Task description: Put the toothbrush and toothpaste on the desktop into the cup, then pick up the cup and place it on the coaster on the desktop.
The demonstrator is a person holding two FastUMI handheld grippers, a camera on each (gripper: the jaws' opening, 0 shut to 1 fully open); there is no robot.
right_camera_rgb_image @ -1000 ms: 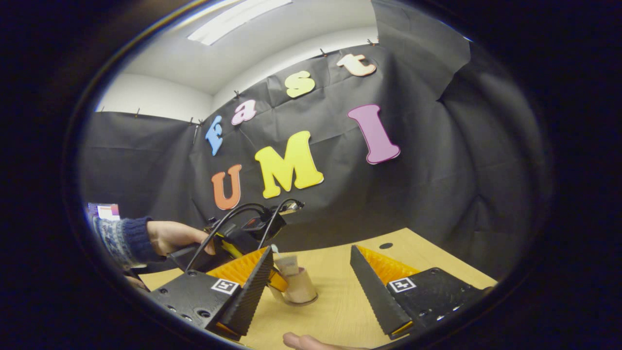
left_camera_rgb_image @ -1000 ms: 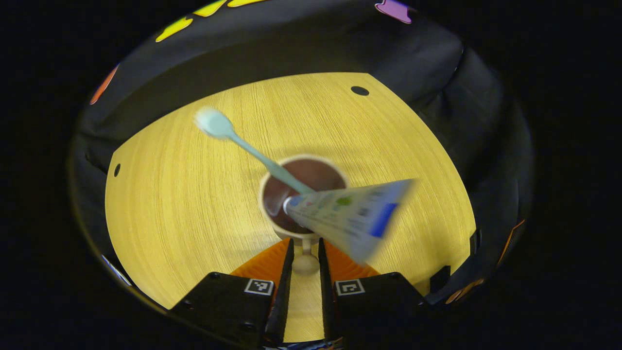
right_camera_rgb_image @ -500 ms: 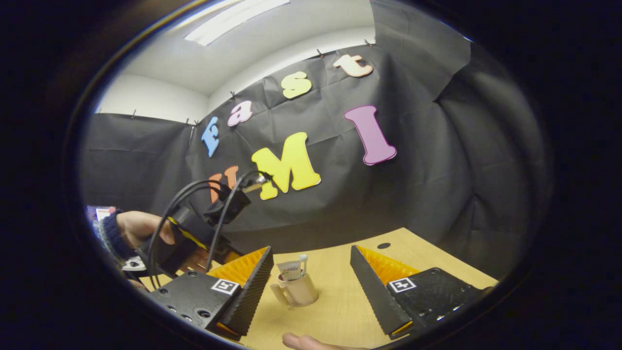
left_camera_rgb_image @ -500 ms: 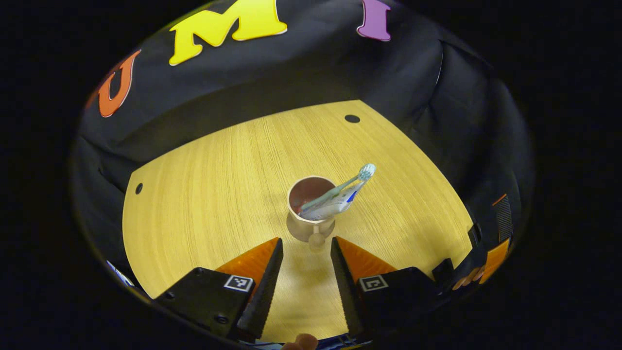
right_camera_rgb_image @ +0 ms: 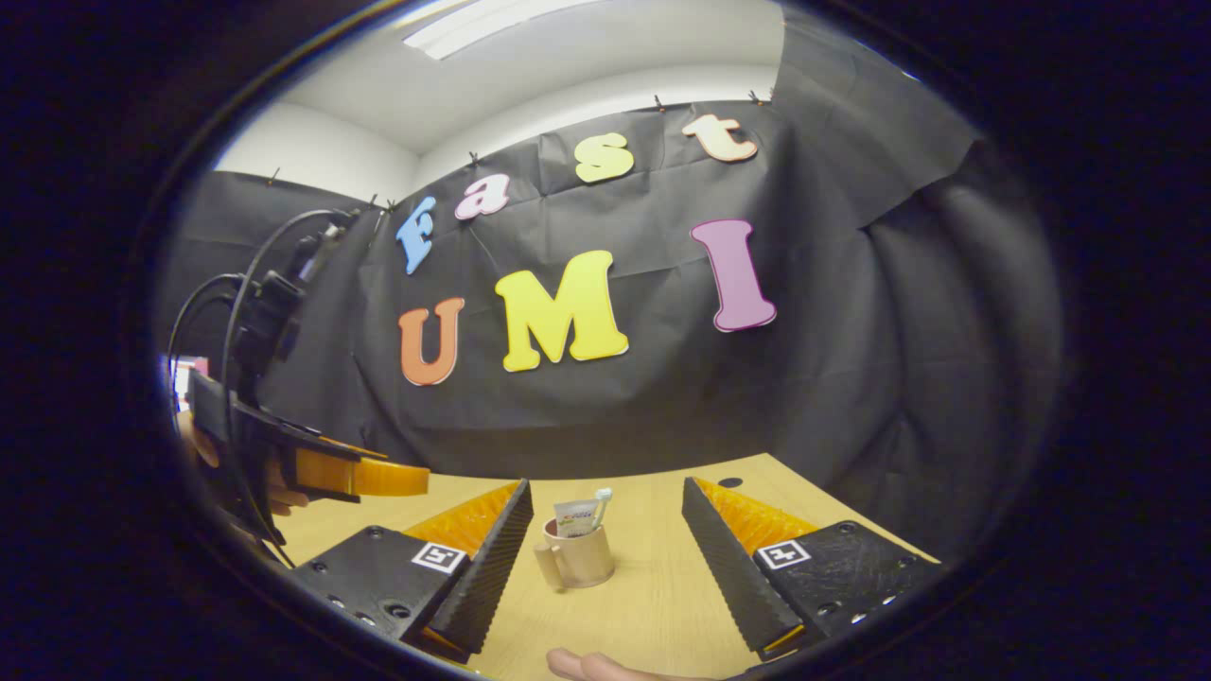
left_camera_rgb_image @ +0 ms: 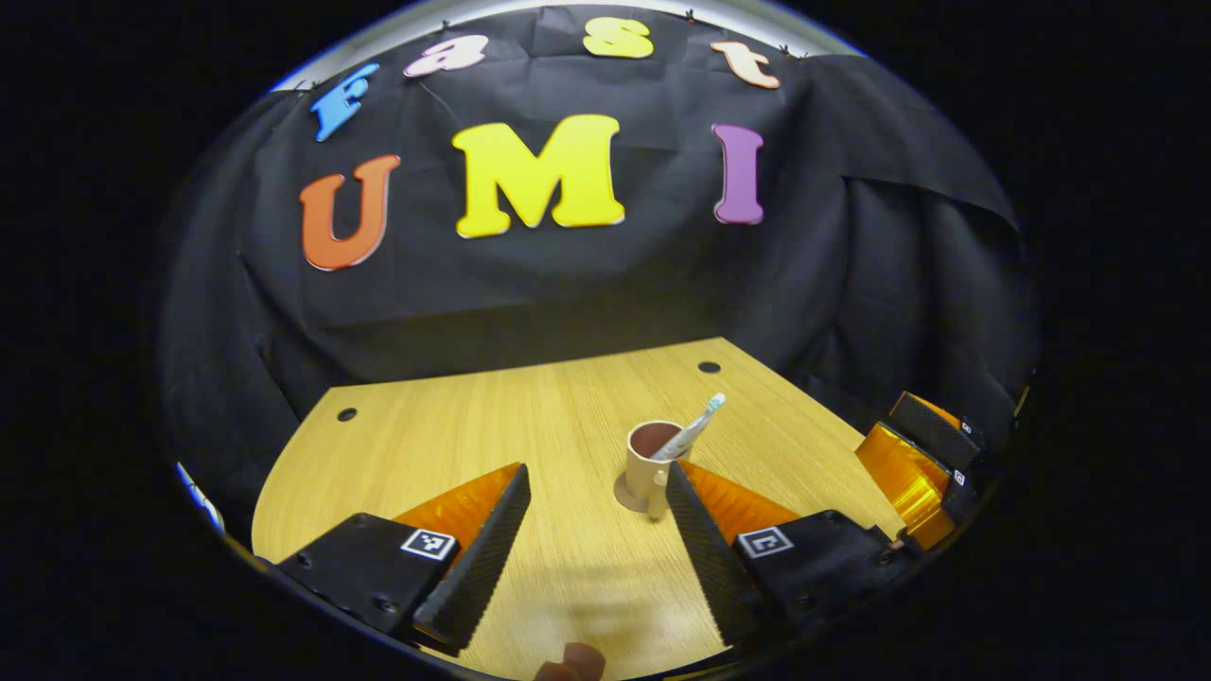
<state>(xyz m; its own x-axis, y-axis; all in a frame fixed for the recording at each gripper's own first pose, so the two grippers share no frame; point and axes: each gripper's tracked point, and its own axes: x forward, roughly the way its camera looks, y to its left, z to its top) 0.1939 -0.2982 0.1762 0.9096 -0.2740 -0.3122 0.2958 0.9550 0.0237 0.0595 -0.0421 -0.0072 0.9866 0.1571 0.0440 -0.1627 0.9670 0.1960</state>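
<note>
The cup (left_camera_rgb_image: 649,463) hides the lower parts of the toothbrush (left_camera_rgb_image: 705,416) and toothpaste (right_camera_rgb_image: 573,517). A coaster under the cup is too small to confirm. The hand (right_camera_rgb_image: 270,482) holding the left gripper (right_camera_rgb_image: 378,478) is mostly hidden behind it. A fingertip (left_camera_rgb_image: 570,662) is cut off at the bottom edge.

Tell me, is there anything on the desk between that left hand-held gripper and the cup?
Nothing: in the left gripper view, only bare wooden desktop lies between the left hand-held gripper and the cup.
</note>
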